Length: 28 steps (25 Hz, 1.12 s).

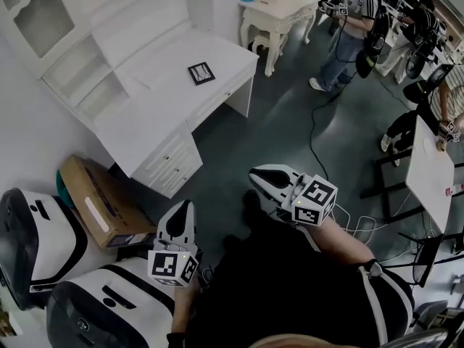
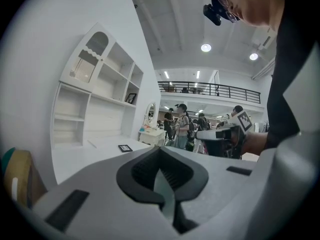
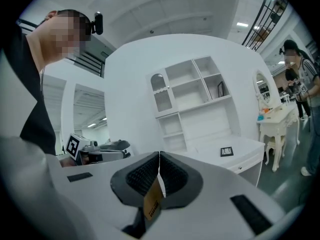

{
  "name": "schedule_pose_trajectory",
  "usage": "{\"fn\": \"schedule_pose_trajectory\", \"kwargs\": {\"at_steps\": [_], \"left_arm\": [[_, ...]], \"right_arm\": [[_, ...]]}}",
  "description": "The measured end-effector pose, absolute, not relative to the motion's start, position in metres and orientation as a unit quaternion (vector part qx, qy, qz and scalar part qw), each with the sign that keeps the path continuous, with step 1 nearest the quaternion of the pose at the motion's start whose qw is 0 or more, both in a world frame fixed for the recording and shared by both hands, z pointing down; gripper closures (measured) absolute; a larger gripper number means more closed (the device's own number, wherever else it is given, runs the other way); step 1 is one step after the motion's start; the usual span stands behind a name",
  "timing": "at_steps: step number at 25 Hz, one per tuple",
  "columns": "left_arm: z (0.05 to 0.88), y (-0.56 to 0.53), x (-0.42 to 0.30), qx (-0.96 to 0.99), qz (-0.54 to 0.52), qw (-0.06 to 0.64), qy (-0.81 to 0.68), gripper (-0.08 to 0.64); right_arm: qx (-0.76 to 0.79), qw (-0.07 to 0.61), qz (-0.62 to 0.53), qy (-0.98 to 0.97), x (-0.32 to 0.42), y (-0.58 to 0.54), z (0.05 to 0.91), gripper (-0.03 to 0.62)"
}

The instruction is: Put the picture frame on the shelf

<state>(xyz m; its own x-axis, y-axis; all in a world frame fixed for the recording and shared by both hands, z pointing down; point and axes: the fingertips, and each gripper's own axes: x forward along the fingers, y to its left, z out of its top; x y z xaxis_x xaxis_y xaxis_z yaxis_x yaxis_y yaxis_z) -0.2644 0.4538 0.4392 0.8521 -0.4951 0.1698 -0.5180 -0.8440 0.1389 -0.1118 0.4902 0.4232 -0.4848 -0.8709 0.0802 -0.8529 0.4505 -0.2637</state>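
Head view: square black picture frame (image 1: 201, 73) on white desk (image 1: 156, 67); left gripper (image 1: 184, 204), right gripper (image 1: 255, 173) closed.

Picture frame (image 1: 201, 73) flat on the desk (image 1: 228, 58), before the shelves (image 1: 81, 85); cardboard box (image 1: 98, 198) beside the desk

The picture frame (image 1: 201, 73) is showing a black border against the white desk (image 1: 159, 71). The left gripper (image 1: 186, 206) and right gripper (image 1: 255, 173) are showing white shells, black pads and black-and-white marker cubes.
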Motion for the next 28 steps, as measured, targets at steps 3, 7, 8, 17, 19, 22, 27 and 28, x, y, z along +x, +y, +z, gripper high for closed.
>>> {"fn": "schedule_pose_trajectory", "kwargs": {"at_steps": [3, 7, 8, 17, 19, 22, 27, 28], "left_arm": [[0.437, 0.437, -0.256, 0.958, 0.066, 0.087, -0.265, 0.554], [0.440, 0.407, -0.239, 0.956, 0.073, 0.090, -0.268, 0.554], [0.439, 0.400, -0.232, 0.956, 0.075, 0.090, -0.268, 0.554], [0.422, 0.331, -0.145, 0.959, 0.086, 0.069, -0.261, 0.554], [0.419, 0.314, -0.129, 0.958, 0.087, 0.068, -0.266, 0.554], [0.414, 0.284, -0.114, 0.951, 0.086, 0.066, -0.290, 0.554], [0.414, 0.247, -0.089, 0.944, 0.082, 0.067, -0.311, 0.554], [0.416, 0.242, -0.084, 0.944, 0.083, 0.070, -0.311, 0.554]], "right_arm": [[-0.505, 0.043, -0.143, 0.850, -0.102, 0.473, 0.426, 0.572], [-0.501, 0.054, -0.148, 0.851, -0.084, 0.446, 0.428, 0.572], [-0.501, 0.058, -0.148, 0.851, -0.076, 0.440, 0.428, 0.572], [-0.506, 0.087, -0.159, 0.843, 0.015, 0.375, 0.426, 0.572], [-0.501, 0.089, -0.162, 0.845, 0.032, 0.361, 0.426, 0.572], [-0.493, 0.090, -0.173, 0.848, 0.056, 0.343, 0.432, 0.572], [-0.477, 0.069, -0.192, 0.855, 0.082, 0.323, 0.456, 0.572], [-0.476, 0.067, -0.196, 0.855, 0.085, 0.320, 0.460, 0.572]]}}
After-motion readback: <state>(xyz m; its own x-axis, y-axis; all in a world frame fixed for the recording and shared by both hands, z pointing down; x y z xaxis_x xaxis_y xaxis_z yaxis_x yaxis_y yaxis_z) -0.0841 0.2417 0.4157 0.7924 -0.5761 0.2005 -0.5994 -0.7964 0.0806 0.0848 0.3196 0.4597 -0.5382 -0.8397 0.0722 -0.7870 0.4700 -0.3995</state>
